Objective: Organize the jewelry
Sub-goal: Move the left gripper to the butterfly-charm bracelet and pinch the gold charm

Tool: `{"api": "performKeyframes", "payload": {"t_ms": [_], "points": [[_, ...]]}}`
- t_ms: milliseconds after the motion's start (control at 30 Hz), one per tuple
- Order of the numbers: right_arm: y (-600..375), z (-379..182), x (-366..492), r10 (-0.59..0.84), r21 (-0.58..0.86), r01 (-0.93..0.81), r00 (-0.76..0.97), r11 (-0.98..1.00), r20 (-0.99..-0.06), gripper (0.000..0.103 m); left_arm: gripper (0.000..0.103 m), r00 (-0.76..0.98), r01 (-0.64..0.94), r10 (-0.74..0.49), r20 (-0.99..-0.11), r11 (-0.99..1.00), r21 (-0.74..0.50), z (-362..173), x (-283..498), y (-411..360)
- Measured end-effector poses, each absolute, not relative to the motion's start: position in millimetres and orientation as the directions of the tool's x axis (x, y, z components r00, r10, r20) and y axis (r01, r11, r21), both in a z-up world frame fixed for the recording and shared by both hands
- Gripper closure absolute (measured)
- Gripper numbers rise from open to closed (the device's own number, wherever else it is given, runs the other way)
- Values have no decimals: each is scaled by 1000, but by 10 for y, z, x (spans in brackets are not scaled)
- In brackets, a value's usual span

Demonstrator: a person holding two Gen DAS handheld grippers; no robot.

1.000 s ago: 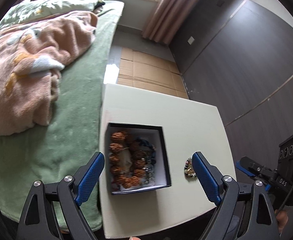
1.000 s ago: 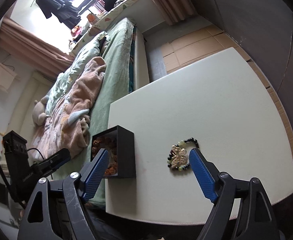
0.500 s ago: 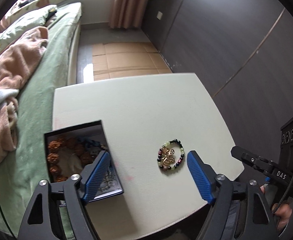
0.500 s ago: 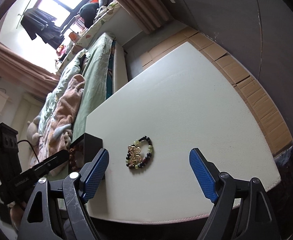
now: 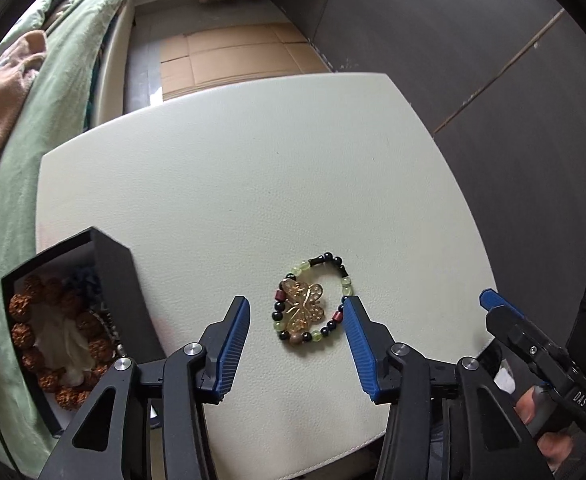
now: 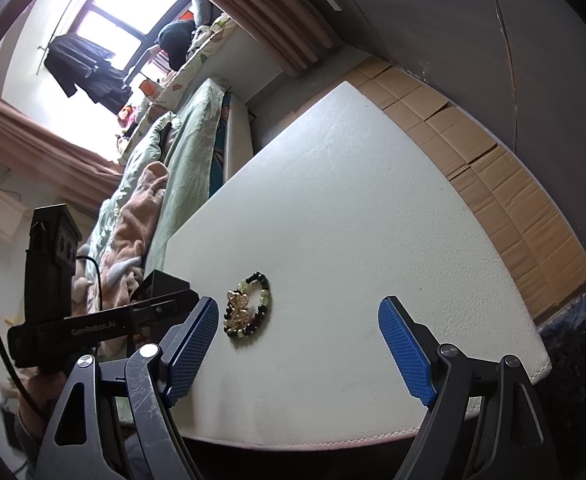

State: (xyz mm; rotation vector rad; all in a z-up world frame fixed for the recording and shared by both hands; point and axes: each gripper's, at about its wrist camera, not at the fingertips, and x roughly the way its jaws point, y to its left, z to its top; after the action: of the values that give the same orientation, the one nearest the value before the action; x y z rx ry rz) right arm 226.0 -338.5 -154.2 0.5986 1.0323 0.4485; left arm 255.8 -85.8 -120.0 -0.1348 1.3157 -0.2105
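The beaded bracelet (image 5: 311, 309) with its gold butterfly charm (image 5: 304, 307) lies flat on the cream leather tabletop (image 5: 253, 184), near the front edge and just right of the open black jewelry box (image 5: 115, 280), which already holds a brown seed-bead bracelet (image 5: 21, 330). The left gripper (image 5: 296, 312) has its blue fingers (image 5: 233, 344) spread apart, straddling the bracelet without touching it. The right gripper (image 6: 297, 332) is also spread wide, hovering off to the side. The risks, as I judge them: a flat, loose ring of beads gives little to bite, so closing fingers may push it along the smooth leather, or catch only one strand and let it dangle and slip before the box.
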Motion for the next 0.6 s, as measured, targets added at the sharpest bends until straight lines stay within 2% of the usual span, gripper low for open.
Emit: {"api": "performKeyframes", "payload": {"t_ms": [100, 400, 433, 500, 533, 600], "points": [[-3415, -1700, 2285, 637, 687, -47, 426, 725, -643, 27, 60, 212, 90, -203, -956, 978, -187, -1303, 2628, -945], [-3349, -1758, 2306, 586, 622, -56, 408, 781, -700, 28, 61, 147, 125, -147, -978, 984, -129, -1582, 2725, -1045], [-3346, -1759, 2306, 586, 620, -58, 406, 782, -701, 28, 64, 143, 125, -145, -979, 984, -127, -1607, 2721, -1045], [-3341, -1752, 2303, 586, 618, -65, 406, 784, -701, 28, 78, 159, 129, -134, -978, 985, -114, -1602, 2700, -1039], [-3344, -1755, 2302, 582, 613, -65, 406, 787, -704, 28, 80, 158, 129, -143, -977, 984, -124, -1593, 2692, -1031], [-3348, -1772, 2307, 581, 612, -62, 402, 788, -708, 28, 91, 166, 128, -152, -974, 983, -132, -1551, 2682, -1007]]}}
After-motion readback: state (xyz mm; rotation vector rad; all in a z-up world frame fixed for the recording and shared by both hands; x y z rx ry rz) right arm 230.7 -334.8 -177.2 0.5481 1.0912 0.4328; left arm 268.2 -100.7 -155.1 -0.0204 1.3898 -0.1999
